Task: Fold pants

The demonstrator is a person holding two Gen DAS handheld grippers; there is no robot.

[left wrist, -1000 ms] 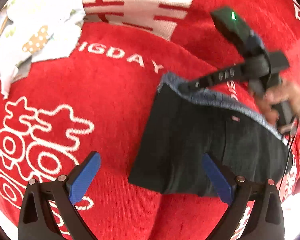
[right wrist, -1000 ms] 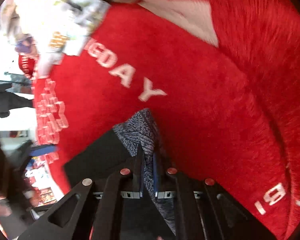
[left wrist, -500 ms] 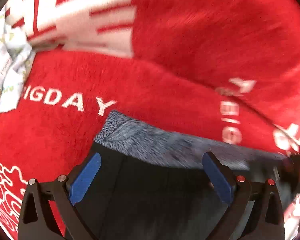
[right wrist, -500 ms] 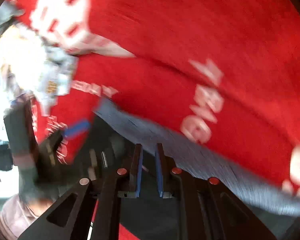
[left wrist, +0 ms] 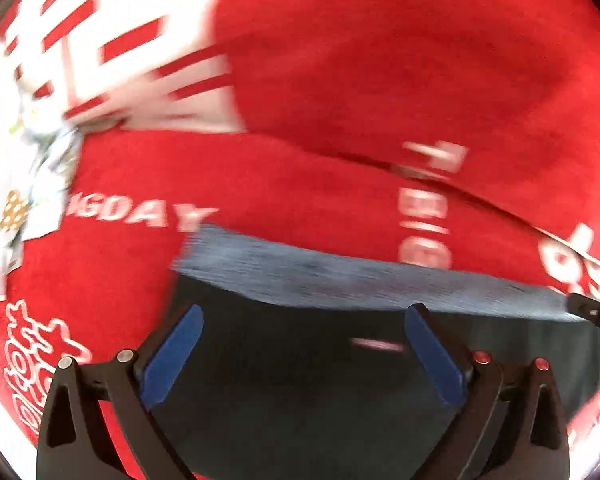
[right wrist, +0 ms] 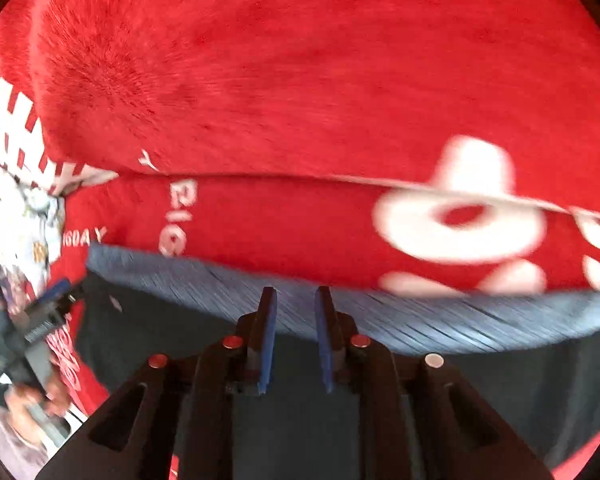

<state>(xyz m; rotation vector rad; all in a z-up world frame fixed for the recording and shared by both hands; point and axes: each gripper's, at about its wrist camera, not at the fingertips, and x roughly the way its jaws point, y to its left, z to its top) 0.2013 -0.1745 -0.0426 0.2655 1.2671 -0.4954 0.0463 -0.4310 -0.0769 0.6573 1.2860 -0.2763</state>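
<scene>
Dark pants (left wrist: 300, 380) with a grey waistband (left wrist: 340, 280) lie flat on a red blanket (left wrist: 380, 80). My left gripper (left wrist: 304, 312) hangs open and wide just above the dark cloth, near the waistband's left end, nothing between its blue pads. In the right wrist view, the right gripper (right wrist: 296, 292) sits over the waistband (right wrist: 460, 320). Its jaws are opening and stand a little apart, with no cloth between the pads. The pants (right wrist: 500, 380) spread to both sides beneath it. The picture is blurred by motion.
The red blanket (right wrist: 300, 80) carries white lettering and a fold line across the middle. A crumpled pale patterned cloth (left wrist: 32, 184) lies at the far left. A person's hand (right wrist: 32, 396) holds the left gripper's handle at the left edge of the right wrist view.
The right gripper was shut on the grey waistband and has let it go, its jaws parting. Both grippers swept sideways across the blanket. The left one now hovers over the pants.
</scene>
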